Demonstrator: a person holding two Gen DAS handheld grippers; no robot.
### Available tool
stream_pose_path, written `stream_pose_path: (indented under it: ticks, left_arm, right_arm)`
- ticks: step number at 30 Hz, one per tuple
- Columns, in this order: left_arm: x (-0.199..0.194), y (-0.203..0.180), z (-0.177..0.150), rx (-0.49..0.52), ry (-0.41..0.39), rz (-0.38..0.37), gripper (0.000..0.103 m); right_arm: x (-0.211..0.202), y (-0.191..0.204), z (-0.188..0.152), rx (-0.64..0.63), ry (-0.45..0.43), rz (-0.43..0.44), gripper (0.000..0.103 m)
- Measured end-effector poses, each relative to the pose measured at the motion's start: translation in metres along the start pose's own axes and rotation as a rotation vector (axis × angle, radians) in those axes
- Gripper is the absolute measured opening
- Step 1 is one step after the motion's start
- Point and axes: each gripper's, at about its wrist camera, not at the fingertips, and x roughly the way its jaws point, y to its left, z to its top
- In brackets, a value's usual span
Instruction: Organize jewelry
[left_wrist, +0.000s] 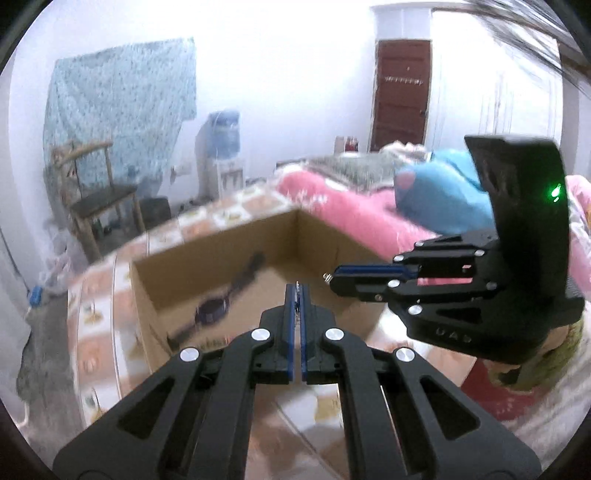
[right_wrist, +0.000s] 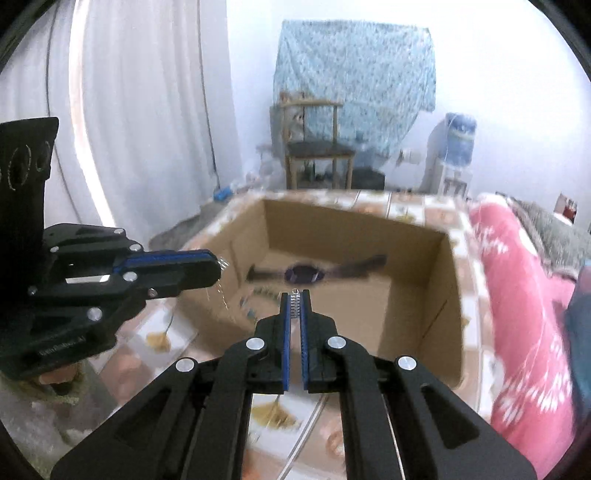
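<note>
While both jaws were pinched on the ends of a thin silver chain (right_wrist: 221, 291), the left gripper (left_wrist: 297, 291) and right gripper (right_wrist: 294, 297) held it mid-frame above the cardboard box (right_wrist: 452, 295). It seemed the carrying step; next, lowering it inside beside the dark wristwatch (right_wrist: 304, 274) would call for a gentle release.

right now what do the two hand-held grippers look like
Both match: the left hand-held gripper and the right hand-held gripper are matte black scissor linkages with round silver pivot bolts and blue finger pads. The right one's body shows a green light. The left one's body carries small pale lettering, too blurred to read.
</note>
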Motion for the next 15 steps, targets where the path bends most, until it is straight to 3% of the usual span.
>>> stream_pose_path:
  ticks: [3,8,12,15]
  left_arm:
    - [0.025,0.015,0.021,-0.033,0.032,-0.028,0.002]
    - [0.106,0.059,0.036,-0.187,0.243,-0.037,0.002]
    - [0.154,0.084,0.028,-0.314,0.350,-0.117,0.002]
    - [0.175,0.096,0.017,-0.373,0.397,-0.109,0.005]
  right_arm:
    - [0.025,-0.022,0.022,0.030,0.038,0.031,0.005]
    - [0.083,-0.049,0.040,0.076,0.215,0.029,0.005]
    - [0.122,-0.062,0.040,0.090,0.310,-0.014,0.005]
    - [0.136,-0.068,0.042,0.093,0.329,-0.030,0.007]
